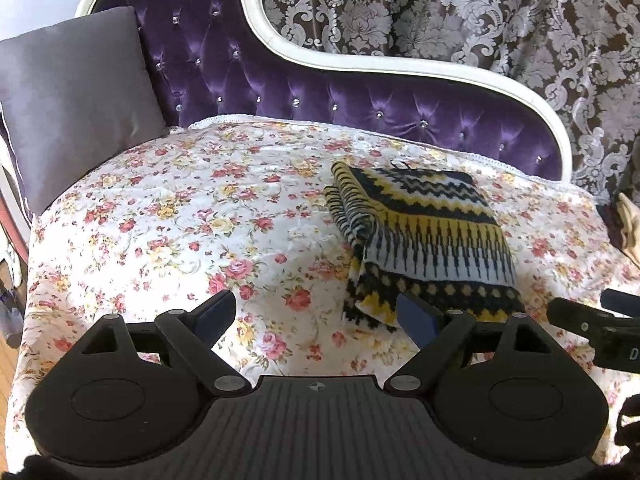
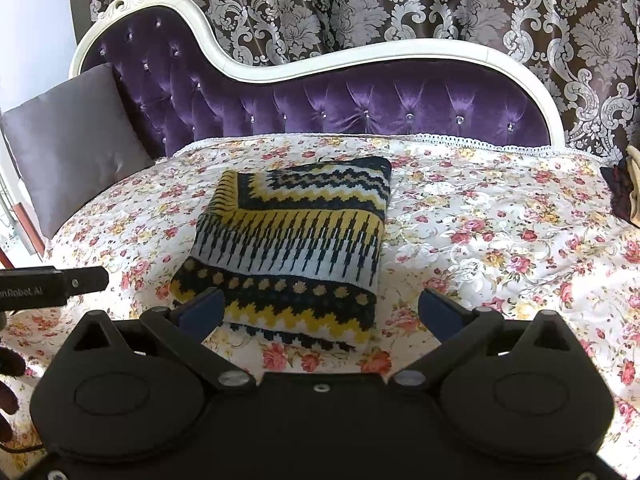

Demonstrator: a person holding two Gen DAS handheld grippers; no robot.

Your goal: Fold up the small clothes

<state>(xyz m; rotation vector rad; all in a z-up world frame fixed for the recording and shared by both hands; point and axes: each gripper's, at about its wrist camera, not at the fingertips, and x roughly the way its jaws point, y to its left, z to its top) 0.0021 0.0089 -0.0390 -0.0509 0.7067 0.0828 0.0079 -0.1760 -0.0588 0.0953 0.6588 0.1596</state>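
Observation:
A folded knit garment [image 1: 424, 240] with black, yellow and white zigzag bands lies on the floral cover of a chaise; it also shows in the right wrist view [image 2: 296, 240]. My left gripper [image 1: 320, 316] is open and empty, just in front of and left of the garment's near edge. My right gripper [image 2: 316, 312] is open and empty, its jaws spread on either side of the garment's near edge, slightly above it. The right gripper's body shows at the right edge of the left wrist view [image 1: 592, 328]; the left gripper's body shows at the left of the right wrist view [image 2: 52, 284].
The floral cover [image 1: 180, 220] spans the seat. A grey cushion [image 1: 76, 96] leans at the left end against the purple tufted backrest [image 1: 280, 92]. Dark and cream cloth [image 2: 624, 192] lies at the far right edge. Patterned curtains [image 2: 360, 8] hang behind.

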